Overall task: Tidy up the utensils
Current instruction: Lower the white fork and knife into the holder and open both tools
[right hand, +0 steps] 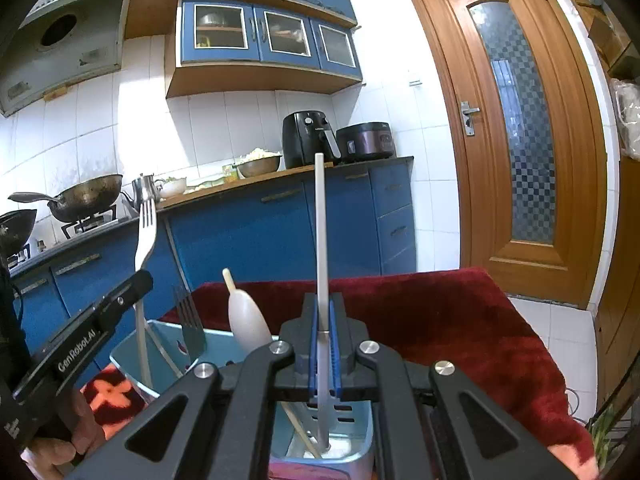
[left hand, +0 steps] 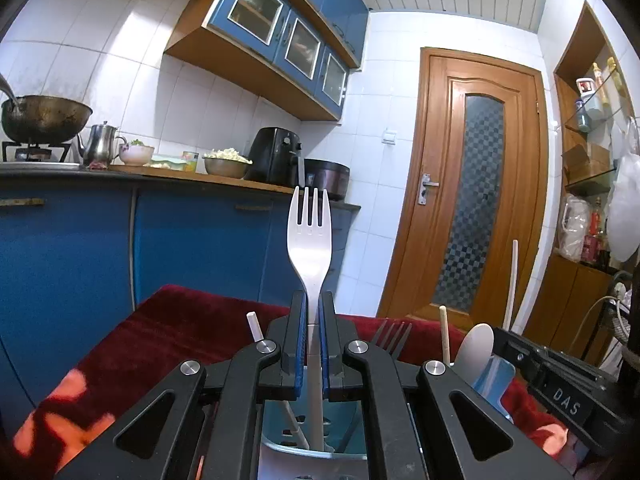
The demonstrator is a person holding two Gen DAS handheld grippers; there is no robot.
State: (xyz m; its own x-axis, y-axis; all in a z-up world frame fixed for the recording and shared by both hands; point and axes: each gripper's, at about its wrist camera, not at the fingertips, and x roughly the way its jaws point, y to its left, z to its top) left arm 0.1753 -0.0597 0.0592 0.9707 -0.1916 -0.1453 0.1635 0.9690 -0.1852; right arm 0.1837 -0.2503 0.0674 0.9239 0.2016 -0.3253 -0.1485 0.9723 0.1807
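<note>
My left gripper [left hand: 313,300] is shut on a white plastic fork [left hand: 309,236], held upright with tines up and its handle end down inside a light blue utensil holder [left hand: 276,420]. The same fork [right hand: 145,236] shows at the left of the right wrist view. My right gripper [right hand: 323,304] is shut on a long white chopstick [right hand: 321,232], upright, its lower end inside the blue holder [right hand: 360,440]. The holder also has a dark fork [right hand: 190,328], a white spoon [right hand: 246,320] and a wooden chopstick [right hand: 300,428].
The holder stands on a table with a dark red cloth [right hand: 440,320]. Behind are blue kitchen cabinets [right hand: 260,236], a counter with a wok [right hand: 88,196], kettle, bowls and an air fryer [right hand: 308,138]. A wooden door [right hand: 516,120] is at the right.
</note>
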